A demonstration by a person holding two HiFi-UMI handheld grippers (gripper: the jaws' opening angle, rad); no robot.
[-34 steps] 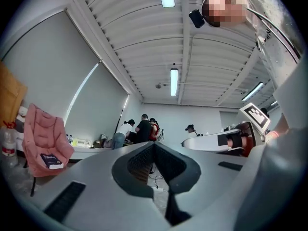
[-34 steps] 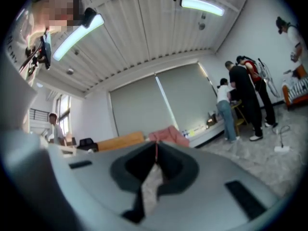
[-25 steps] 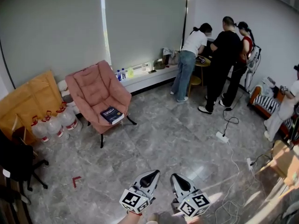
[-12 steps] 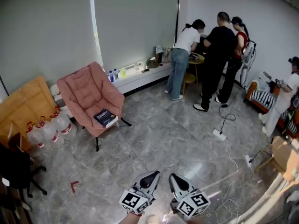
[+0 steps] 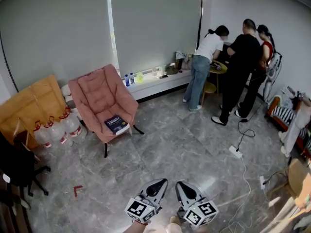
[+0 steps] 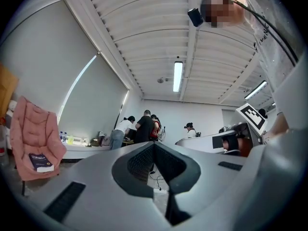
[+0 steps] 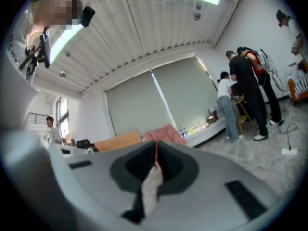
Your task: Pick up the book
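The book [image 5: 116, 124] lies flat on the seat of the pink chair [image 5: 99, 93], at the left middle of the head view, well apart from the 2 tongs. The left tongs [image 5: 156, 187] and the right tongs [image 5: 184, 188], at the bottom centre, have their jaws together and hold nothing. I think this is because the chair is not yet within reach.

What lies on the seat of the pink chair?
One dark blue book lies flat on the seat of the pink chair, near its front edge. Nothing else shows on the seat. Whatever is directly under the book is covered and cannot be seen.
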